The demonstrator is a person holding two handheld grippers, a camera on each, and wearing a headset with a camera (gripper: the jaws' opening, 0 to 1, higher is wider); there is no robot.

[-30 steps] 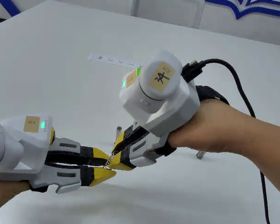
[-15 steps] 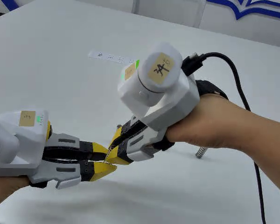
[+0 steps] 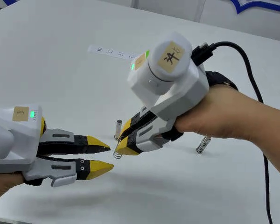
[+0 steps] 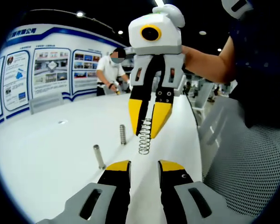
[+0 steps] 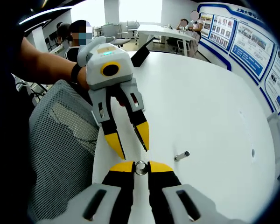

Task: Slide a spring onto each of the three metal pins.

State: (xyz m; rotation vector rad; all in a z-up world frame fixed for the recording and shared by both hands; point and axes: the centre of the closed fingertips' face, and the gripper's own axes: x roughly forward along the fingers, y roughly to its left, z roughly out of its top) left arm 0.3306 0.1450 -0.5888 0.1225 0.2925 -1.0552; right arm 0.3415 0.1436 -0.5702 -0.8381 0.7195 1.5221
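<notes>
1. Spring (image 4: pixel 144 139) hangs from my right gripper (image 3: pixel 124 148), whose jaws are clenched on its top few coils. The rest dangles free above the white table (image 3: pixel 60 70).
2. My left gripper (image 3: pixel 107 157) is spread wide and carries nothing. Its yellow tips point at the hanging coil from just beside it.
3. A bare metal pin (image 4: pixel 99 157) stands upright on the table near the hanging coil. A second pin (image 4: pixel 122 134) behind it looks ribbed, as if it may already wear a coil, but I cannot tell. A loose spring (image 3: pixel 203 144) rests on the table by my right wrist.
4. My hold is short and high, so I judge the free end may sway and miss the pin's top as I lower it.
5. If the open end comes down off-axis, it may catch the pin's rim and buckle, or push the pin over.
6. If I squeeze harder, the coils may squirt out sideways.
7. My open left jaws sit close enough to knock the coil.
</notes>
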